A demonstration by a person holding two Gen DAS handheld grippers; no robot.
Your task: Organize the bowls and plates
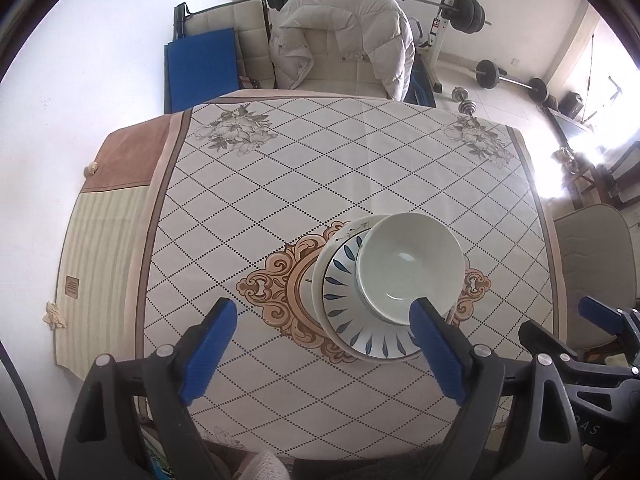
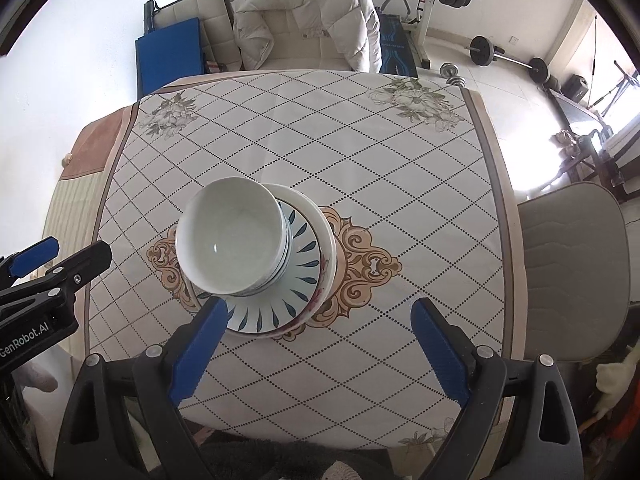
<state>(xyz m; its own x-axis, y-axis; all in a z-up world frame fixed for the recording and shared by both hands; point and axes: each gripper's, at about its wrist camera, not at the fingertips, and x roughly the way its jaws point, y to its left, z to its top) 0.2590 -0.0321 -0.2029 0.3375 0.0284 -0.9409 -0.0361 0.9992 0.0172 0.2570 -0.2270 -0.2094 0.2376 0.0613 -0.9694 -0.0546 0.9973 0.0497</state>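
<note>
A white bowl (image 1: 408, 266) sits on top of nested bowls, on a blue-leaf patterned plate (image 1: 340, 280), which rests on a larger white plate (image 1: 318, 276) at the table's centre. The same stack shows in the right wrist view: bowl (image 2: 230, 236), blue-leaf plate (image 2: 304, 264), larger plate (image 2: 326, 232). My left gripper (image 1: 324, 310) is open and empty, held above the table just left of the stack. My right gripper (image 2: 320, 310) is open and empty, just right of the stack. Each gripper appears at the edge of the other's view.
The table wears a diamond-patterned cloth (image 1: 320, 168) with a floral medallion. A chair with a white padded jacket (image 1: 344, 40) stands at the far side; a grey chair (image 2: 572, 264) stands at the right. Weights and a barbell rack (image 1: 452, 4) stand behind.
</note>
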